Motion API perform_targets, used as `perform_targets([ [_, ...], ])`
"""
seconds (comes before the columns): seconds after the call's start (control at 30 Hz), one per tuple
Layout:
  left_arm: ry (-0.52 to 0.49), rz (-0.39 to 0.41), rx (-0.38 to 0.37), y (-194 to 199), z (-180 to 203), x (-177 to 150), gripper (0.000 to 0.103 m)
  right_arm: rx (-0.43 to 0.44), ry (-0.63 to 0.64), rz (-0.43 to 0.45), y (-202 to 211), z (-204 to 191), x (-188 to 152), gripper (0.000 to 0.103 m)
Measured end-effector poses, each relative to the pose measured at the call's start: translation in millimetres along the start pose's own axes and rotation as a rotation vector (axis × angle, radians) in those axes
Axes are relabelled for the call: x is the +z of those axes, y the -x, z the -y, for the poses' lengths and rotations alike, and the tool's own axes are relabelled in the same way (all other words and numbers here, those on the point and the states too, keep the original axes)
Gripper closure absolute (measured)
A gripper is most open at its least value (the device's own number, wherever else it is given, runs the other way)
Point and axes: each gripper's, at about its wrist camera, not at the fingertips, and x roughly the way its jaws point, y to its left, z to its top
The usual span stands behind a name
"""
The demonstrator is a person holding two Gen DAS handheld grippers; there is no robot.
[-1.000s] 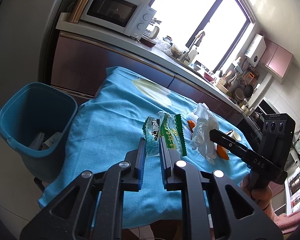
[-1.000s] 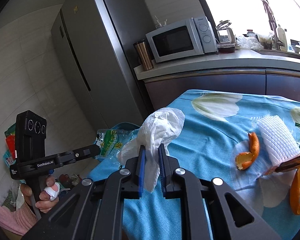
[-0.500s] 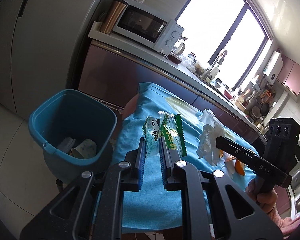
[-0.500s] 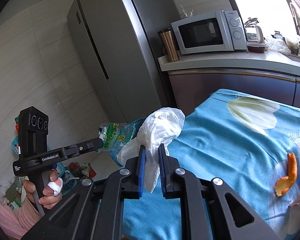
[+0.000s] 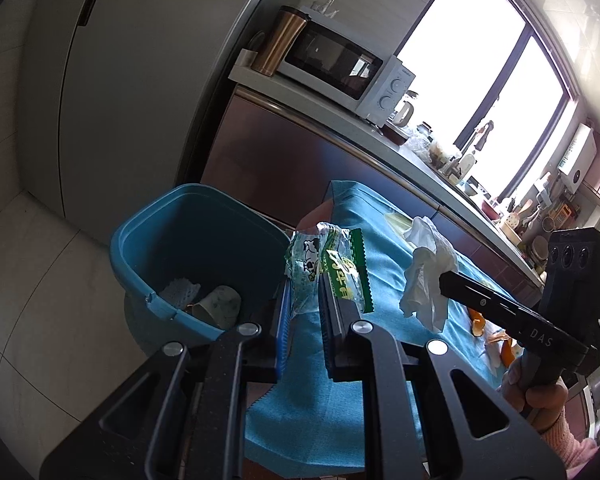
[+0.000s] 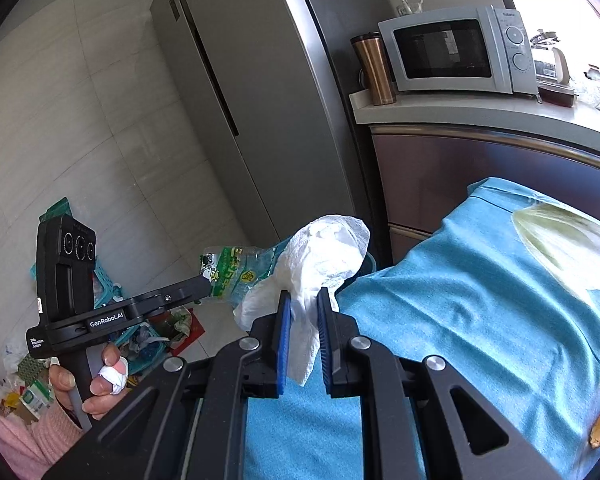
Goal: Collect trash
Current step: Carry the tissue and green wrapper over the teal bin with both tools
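Two pieces of trash carried toward the bin

Left view: the left gripper [image 5: 302, 300] pinched a wrapper [image 5: 324, 264] in closed fingers, beside the blue bin [image 5: 148, 256], ready to drop. Right view: the right gripper [image 6: 302, 320] clamped a tissue [image 6: 320, 256] at the counter [image 6: 480, 300] edge, probably bound for the bin too.

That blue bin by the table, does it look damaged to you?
Yes. The blue bin's near rim has a small crack or notch, just above the paper cup lying inside. Otherwise it stands upright, and nothing looks spilled around its base.
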Motion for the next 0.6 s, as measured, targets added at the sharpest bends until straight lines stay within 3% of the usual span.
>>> perform_targets([
  [0.6, 0.031, -0.007, 0.134, -17, -35, 7, 0.089, 0.010, 0.014, -0.120, -78, -9, 20, 0.091],
])
